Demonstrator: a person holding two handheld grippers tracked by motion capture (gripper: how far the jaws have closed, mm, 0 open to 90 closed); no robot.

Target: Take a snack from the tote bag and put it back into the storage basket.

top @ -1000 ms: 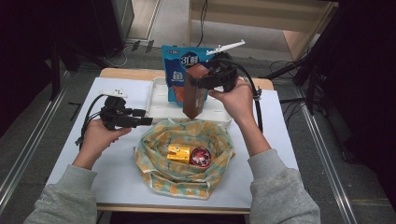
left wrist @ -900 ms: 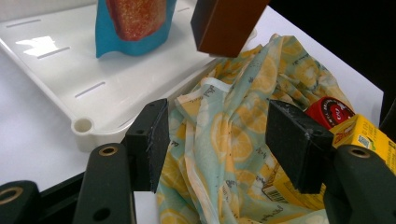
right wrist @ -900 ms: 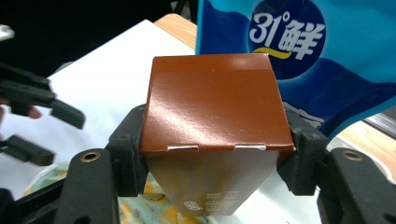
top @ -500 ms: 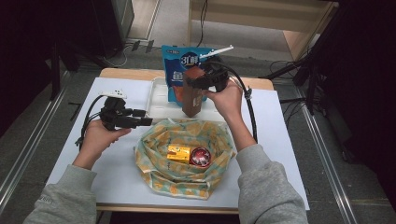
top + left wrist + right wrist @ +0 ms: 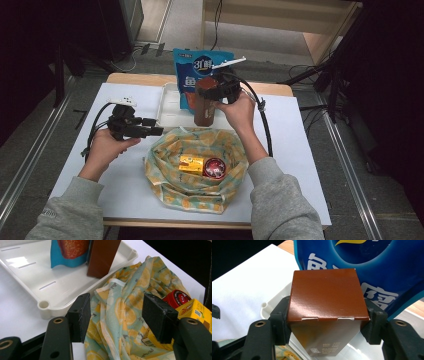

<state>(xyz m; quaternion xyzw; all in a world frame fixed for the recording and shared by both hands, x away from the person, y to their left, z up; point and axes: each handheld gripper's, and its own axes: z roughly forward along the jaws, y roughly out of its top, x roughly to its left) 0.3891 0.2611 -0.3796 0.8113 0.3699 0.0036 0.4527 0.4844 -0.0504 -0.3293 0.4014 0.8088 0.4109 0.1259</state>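
Observation:
My right gripper (image 5: 207, 91) is shut on the top of a tall brown carton (image 5: 204, 106), one jaw pressing each side (image 5: 324, 297). The carton stands upright in the white tray (image 5: 169, 102), in front of a blue snack pouch (image 5: 200, 62). In the left gripper view its base (image 5: 102, 257) looks to be down on the tray floor near the front rim. My left gripper (image 5: 156, 131) is open and level, left of a lemon-print cloth bag (image 5: 165, 160). Between its jaws (image 5: 116, 315) I see only the bag's cloth (image 5: 125, 307), untouched.
Inside the cloth bag lie a yellow box (image 5: 191, 163) and a red round tin (image 5: 214, 168). The tray's left half (image 5: 37, 280) is bare. The right gripper's cable loops over the table beside the forearm. A white sheet covers the table (image 5: 300, 150).
My right gripper has come down and slightly toward me with the brown carton, bringing it low into the tray. The left gripper has stayed where it was.

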